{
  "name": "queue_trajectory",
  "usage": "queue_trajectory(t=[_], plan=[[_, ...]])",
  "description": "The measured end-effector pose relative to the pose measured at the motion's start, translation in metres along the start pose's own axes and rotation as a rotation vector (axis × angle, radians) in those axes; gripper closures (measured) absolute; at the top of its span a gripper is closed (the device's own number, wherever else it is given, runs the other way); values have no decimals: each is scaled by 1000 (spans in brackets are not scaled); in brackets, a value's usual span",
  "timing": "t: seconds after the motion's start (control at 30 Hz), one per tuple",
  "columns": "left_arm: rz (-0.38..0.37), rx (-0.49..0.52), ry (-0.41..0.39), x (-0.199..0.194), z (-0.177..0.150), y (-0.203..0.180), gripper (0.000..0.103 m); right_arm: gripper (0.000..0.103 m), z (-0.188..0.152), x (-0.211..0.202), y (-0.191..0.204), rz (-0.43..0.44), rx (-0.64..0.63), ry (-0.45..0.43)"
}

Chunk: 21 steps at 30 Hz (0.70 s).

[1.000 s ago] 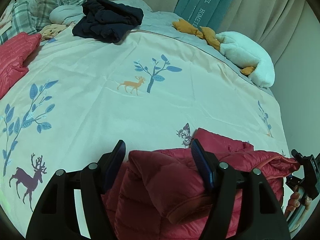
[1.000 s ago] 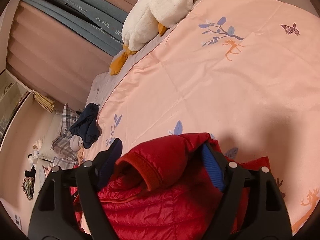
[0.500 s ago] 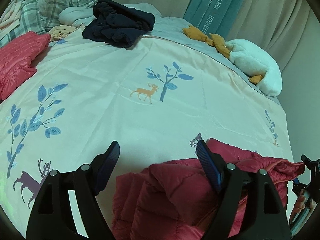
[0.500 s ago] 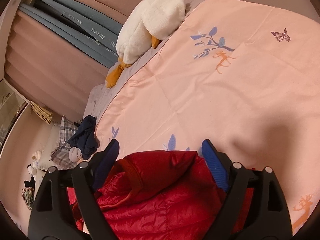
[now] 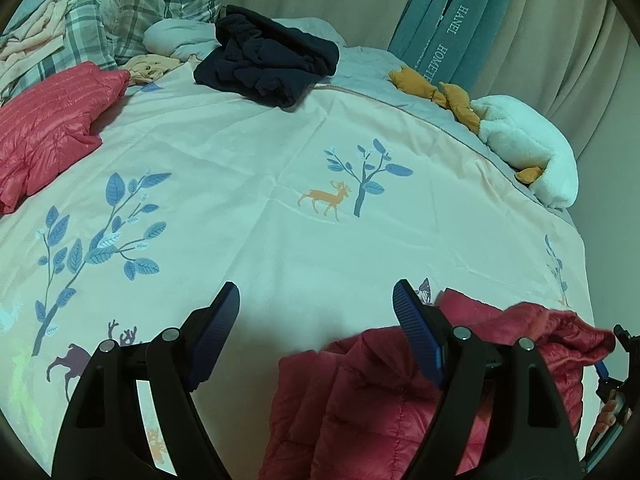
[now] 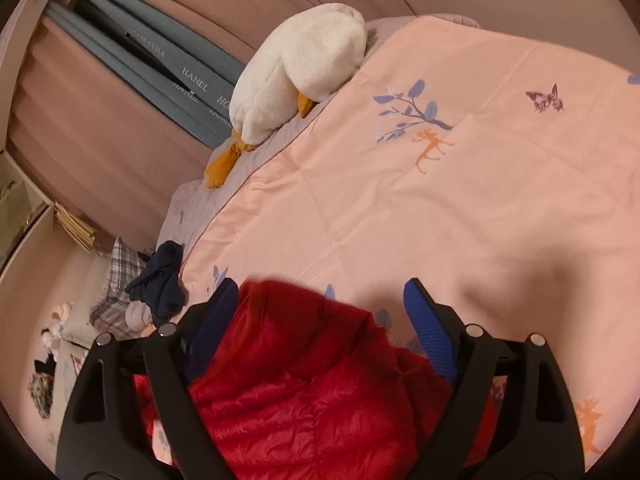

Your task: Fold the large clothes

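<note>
Left gripper (image 5: 316, 312): jaws wide, nothing between, bare quilt (image 5: 256, 184) beneath. Red jacket (image 5: 376, 396) lies crumpled just right of it, at the near quilt edge. Right gripper (image 6: 320, 308): jaws wide, jacket (image 6: 304, 372) loose between, unpinched. Risk: slick puffy fabric bunches; 1 off-seam regrasp would skew the fold.

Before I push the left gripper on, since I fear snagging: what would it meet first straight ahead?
Probably the bare printed bedspread between the open left gripper's fingers; the red jacket lies just right.
</note>
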<state>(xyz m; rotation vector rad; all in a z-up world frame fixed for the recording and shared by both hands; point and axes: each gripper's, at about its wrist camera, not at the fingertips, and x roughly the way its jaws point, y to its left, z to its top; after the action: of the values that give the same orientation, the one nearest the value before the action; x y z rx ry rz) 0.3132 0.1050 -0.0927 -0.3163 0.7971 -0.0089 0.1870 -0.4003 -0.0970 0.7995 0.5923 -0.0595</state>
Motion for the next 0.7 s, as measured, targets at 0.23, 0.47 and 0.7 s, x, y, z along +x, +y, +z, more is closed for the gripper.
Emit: queue_trajectory(t=[0.23,0.47,0.7], plan=[[-37,66,-6,-12,-8,-12,23,19,-32,9,44,-38,-309,75],[-65,217,51,4,-26,-55,23,32,-59,42,71,-107,-458,150],[-50,290,112,37,-37,-76,23,37,-65,77,70,-209,-510,181]])
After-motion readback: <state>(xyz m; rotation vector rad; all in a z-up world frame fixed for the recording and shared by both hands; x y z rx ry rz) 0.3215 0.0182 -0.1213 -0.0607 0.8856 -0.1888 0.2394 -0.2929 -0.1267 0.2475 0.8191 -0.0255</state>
